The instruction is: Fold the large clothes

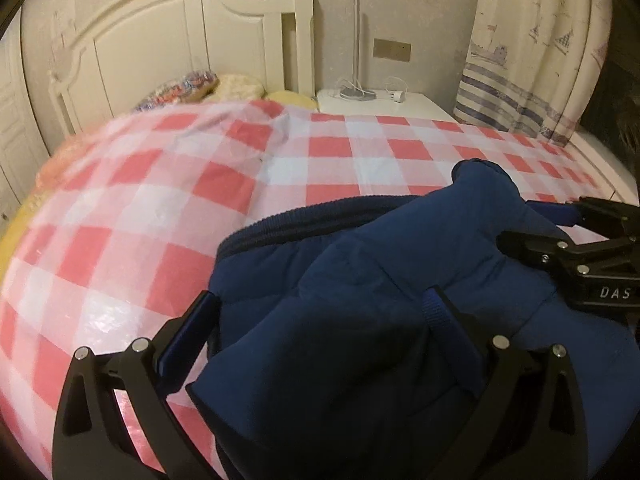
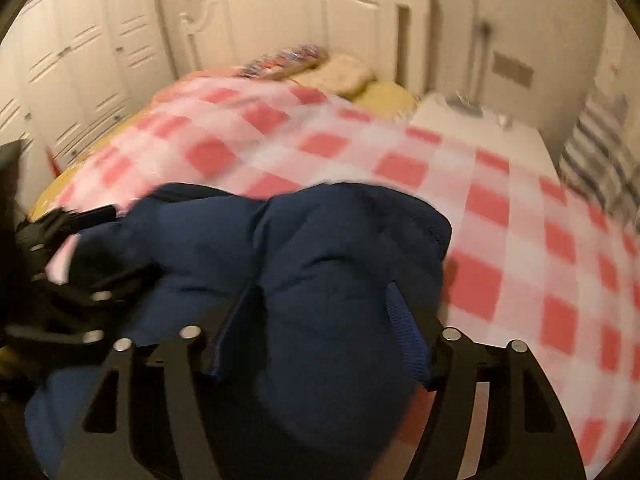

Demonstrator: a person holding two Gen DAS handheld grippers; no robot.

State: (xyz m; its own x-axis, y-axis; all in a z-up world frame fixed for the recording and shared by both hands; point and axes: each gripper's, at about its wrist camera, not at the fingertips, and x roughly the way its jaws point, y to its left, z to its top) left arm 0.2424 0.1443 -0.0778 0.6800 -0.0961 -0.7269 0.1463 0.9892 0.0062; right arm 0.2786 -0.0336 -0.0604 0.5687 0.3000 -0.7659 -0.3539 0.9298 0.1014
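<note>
Checked bedspread [image 1: 360, 152] lies open beyond the bunched blue jacket [image 1: 360, 300]; headboard [image 1: 168, 48] behind.

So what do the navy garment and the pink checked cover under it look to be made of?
Navy blue garment: likely a padded woven synthetic, matte; it bulges in soft puffy folds, with a ribbed knit edge. Pink-and-white checked bed cover: possibly thin plastic or coated sheeting, since it shows glossy glare patches; plain cloth can't be ruled out.
</note>
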